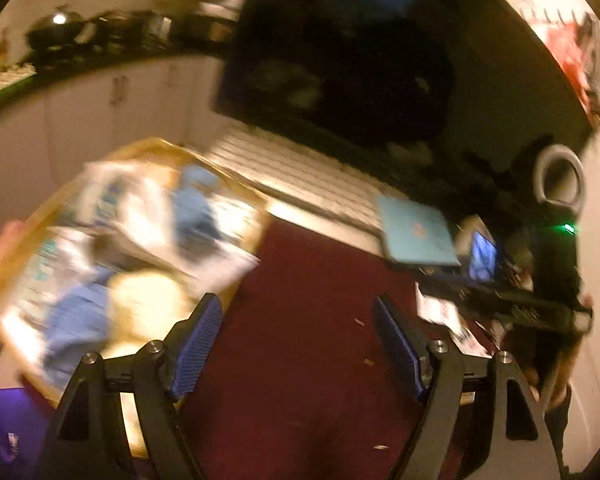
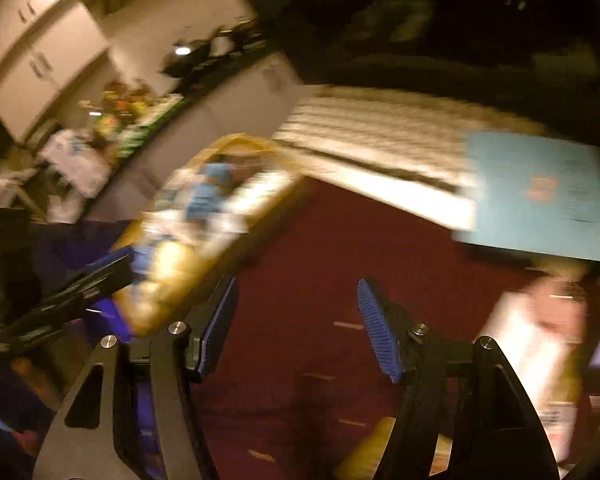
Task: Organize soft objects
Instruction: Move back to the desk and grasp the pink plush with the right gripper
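Both views are motion-blurred. A golden tray holds several soft things, blue cloths and white packets, at the left of the left wrist view. It also shows in the right wrist view, left of centre. My left gripper is open and empty over the dark red cloth, just right of the tray. My right gripper is open and empty over the same red cloth. The left gripper shows at the left edge of the right wrist view.
A light blue flat box lies at the right on a white slatted surface; it also shows in the right wrist view. A ring light, a lit phone screen and dark gear stand at the right. White cupboards lie behind.
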A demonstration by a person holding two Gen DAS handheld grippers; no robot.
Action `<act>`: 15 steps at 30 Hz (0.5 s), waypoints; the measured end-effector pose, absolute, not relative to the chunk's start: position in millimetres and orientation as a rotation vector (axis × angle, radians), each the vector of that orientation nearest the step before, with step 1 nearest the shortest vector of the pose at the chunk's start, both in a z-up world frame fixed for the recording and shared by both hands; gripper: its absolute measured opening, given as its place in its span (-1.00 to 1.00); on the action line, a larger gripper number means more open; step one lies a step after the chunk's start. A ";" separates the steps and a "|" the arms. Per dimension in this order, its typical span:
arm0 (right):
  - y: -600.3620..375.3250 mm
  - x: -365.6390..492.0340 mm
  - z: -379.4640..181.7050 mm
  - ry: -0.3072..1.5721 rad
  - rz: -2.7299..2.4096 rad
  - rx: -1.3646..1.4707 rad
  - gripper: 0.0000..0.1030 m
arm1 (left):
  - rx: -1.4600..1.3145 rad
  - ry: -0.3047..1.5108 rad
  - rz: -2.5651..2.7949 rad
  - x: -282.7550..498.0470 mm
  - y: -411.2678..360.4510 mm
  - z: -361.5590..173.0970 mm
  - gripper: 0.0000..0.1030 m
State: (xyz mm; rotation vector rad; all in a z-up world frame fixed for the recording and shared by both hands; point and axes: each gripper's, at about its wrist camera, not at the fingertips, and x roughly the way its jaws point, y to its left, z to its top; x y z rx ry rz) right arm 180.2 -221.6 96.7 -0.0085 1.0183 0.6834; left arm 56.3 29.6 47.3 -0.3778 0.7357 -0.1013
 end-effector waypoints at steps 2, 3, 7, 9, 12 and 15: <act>-251.6 189.1 91.2 1.032 0.609 0.027 0.21 | -0.359 0.778 -0.138 63.0 10.1 38.4 0.51; -266.7 194.6 87.9 1.043 0.586 0.051 0.22 | -0.350 0.791 -0.163 65.6 2.1 34.9 0.51; -298.3 216.5 84.9 1.040 0.471 0.046 0.21 | -0.321 0.832 -0.221 71.4 -27.3 23.9 0.51; -303.8 226.5 86.5 1.037 0.444 0.036 0.21 | -0.312 0.851 -0.245 72.0 -36.4 21.1 0.51; -310.0 241.8 87.0 1.034 0.359 -0.010 0.21 | -0.286 0.857 -0.264 65.9 -49.6 19.2 0.51; -314.9 251.2 76.7 1.071 0.336 -0.021 0.21 | -0.278 0.873 -0.279 69.5 -59.6 16.4 0.51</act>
